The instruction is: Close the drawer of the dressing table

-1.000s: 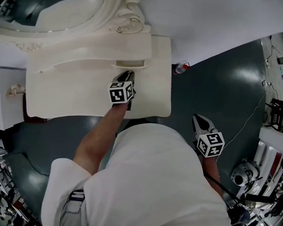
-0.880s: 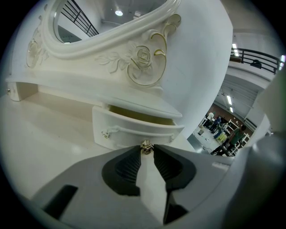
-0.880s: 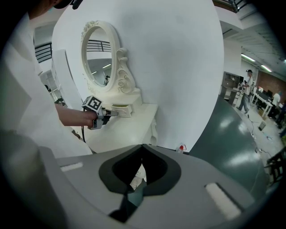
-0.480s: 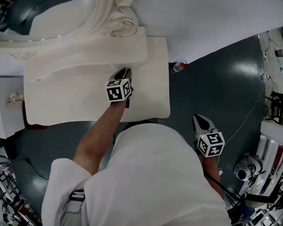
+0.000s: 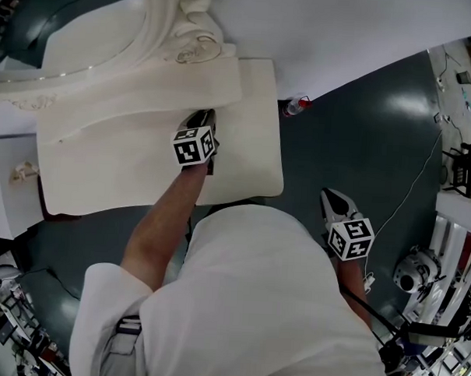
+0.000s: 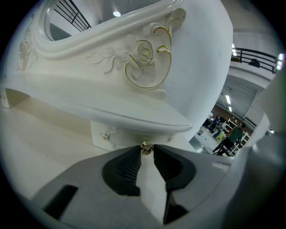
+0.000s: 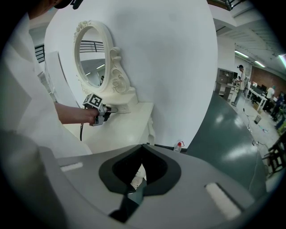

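Observation:
The white dressing table (image 5: 104,170) stands against the wall, with an oval mirror (image 5: 86,29) in a carved frame. Its small drawer (image 6: 107,134) sits under the curved shelf, its front nearly flush. My left gripper (image 5: 201,118) reaches over the tabletop to it. In the left gripper view, the left gripper (image 6: 146,150) is shut on the drawer's small brass knob (image 6: 145,146). My right gripper (image 5: 331,197) hangs beside the person's body over the dark floor, away from the table. Its jaws meet at the tips in the right gripper view (image 7: 142,146), with nothing between them.
A red-capped bottle (image 5: 295,108) lies on the floor at the table's right corner by the white wall (image 5: 343,32). A thin cable (image 5: 410,203) runs across the dark floor. Stands and equipment (image 5: 452,232) crowd the right edge.
My left gripper has moved toward the mirror with the knob, and the drawer has slid in under the shelf. The right gripper has stayed put.

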`<state>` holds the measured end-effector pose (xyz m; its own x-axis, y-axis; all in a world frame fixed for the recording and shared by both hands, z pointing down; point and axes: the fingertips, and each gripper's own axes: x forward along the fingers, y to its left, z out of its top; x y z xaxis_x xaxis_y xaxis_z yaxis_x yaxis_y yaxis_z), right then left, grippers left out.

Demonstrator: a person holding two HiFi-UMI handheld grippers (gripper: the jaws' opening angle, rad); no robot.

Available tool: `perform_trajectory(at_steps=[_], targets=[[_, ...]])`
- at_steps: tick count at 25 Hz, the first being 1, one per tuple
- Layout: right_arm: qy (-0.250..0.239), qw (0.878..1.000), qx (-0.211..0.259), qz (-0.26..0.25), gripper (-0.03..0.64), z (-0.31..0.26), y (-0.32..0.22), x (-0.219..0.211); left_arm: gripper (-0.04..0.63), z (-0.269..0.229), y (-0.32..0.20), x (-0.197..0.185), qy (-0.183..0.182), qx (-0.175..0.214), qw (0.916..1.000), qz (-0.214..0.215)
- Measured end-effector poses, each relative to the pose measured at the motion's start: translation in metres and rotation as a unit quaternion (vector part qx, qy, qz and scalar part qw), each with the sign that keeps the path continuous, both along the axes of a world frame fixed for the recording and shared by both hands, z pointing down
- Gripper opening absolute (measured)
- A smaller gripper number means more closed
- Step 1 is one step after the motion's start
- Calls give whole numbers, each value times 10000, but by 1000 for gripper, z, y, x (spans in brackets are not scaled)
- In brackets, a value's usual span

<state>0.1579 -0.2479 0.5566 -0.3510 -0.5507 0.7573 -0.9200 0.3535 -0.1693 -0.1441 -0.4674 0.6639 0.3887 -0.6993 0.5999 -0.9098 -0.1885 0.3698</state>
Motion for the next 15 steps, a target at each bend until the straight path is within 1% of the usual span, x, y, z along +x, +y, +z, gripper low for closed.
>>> perform_trajectory(at_steps=[15], targets=[[-45, 10000, 11, 31, 2, -1, 2, 4, 97, -1, -1, 1, -38, -16, 10000, 1]])
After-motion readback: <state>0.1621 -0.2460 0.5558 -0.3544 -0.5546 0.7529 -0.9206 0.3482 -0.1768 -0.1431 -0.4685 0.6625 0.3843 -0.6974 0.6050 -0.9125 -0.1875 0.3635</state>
